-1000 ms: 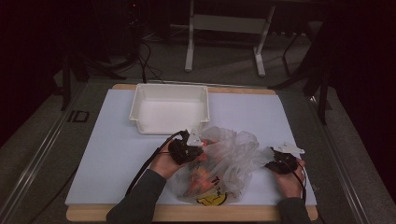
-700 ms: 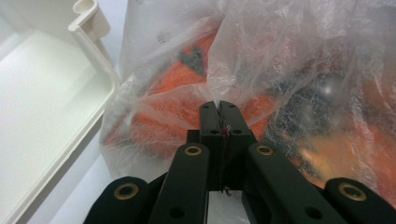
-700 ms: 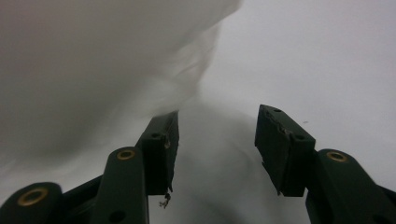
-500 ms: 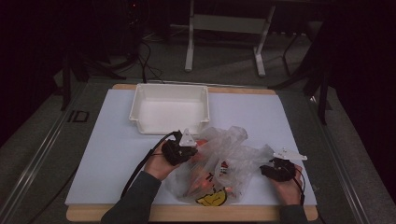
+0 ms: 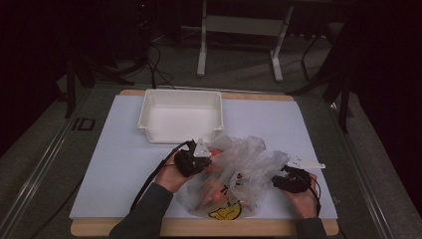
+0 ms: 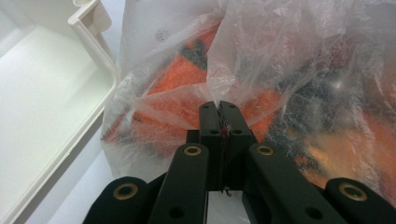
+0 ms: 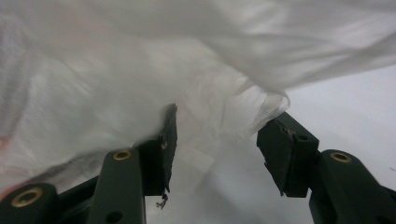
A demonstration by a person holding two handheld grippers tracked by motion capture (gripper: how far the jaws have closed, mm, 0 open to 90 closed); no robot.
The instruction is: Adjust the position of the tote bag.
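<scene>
Left gripper [image 6: 219, 109] pinching plastic bag [image 5: 239, 172] film, jaws pressed together. Right gripper [image 7: 219, 140] spread at bag edge. Advice: get film fully between jaws, then close; keep left pinch firm.

Your plastic bag [image 5: 239, 174] is clear, milky film with a yellow print [image 5: 223, 214] near its bottom edge and orange shapes [image 6: 182, 79] with dark patches showing through, though what they are is hard to tell. Your bin [image 5: 181, 115] is plain white. Your mat [image 5: 114, 149] is pale, on a wood-coloured board [image 5: 199, 228]. Both grippers [image 5: 191, 162] [image 5: 288, 180] are black, their screws brass-coloured.
</scene>
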